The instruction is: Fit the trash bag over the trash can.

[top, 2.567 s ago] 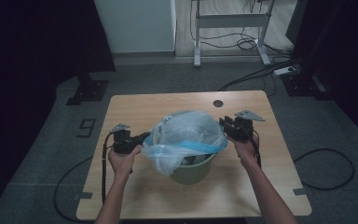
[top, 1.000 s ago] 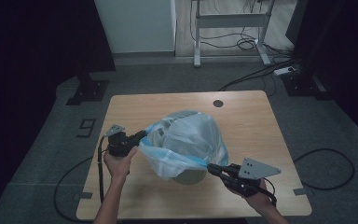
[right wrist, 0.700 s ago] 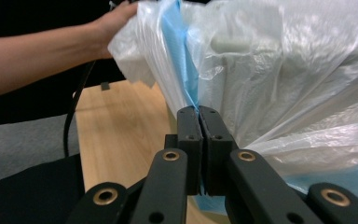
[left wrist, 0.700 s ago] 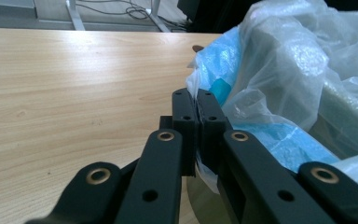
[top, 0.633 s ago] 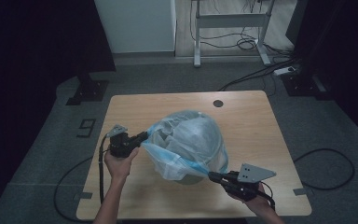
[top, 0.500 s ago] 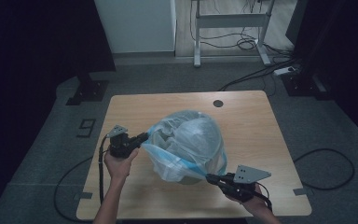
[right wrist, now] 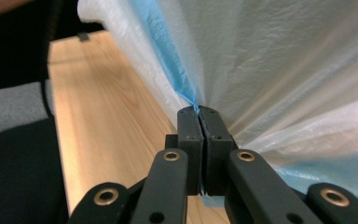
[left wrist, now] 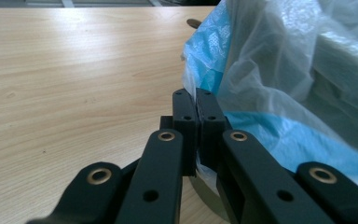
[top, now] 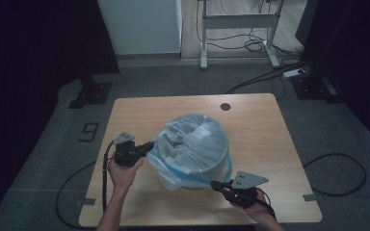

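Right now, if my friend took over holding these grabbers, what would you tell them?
Left gripper: shut on the bag's blue edge, at the bin's left side.
Right gripper: shut on the same edge, low at the bin's near right.
The bin stands mid-table, the bag draped over its mouth.
Done: the bag covers the top, and its rim is partly pulled down the outside.
Left: probably pull the edge down all round, then let go.
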The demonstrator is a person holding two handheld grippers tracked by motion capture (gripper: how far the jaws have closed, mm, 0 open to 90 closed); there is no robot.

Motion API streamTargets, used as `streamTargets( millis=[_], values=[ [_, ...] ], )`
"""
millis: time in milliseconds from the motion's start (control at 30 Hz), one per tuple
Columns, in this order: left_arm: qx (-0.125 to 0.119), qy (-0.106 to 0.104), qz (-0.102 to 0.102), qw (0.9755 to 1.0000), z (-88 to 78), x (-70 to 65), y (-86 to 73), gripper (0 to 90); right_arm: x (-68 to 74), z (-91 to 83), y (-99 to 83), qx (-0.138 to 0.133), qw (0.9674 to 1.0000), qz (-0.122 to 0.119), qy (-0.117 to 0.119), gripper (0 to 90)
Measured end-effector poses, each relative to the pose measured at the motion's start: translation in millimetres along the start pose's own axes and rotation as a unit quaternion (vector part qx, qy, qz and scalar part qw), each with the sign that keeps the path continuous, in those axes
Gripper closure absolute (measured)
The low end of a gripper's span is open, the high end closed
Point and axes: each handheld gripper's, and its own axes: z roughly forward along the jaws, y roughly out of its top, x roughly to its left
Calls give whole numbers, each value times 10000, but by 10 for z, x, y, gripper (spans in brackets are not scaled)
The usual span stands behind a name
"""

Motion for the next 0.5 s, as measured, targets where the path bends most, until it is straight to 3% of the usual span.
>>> streamTargets(
  millis=[267,500],
  values=[
    [144,59,-71,9999,60,39,-1,886,-188,59,-193,151,9990,353,-215,874],
    [387,53,-85,9992,195,19,-19,879,-269,118,-292,306,9981,455,-267,872]
  ],
)
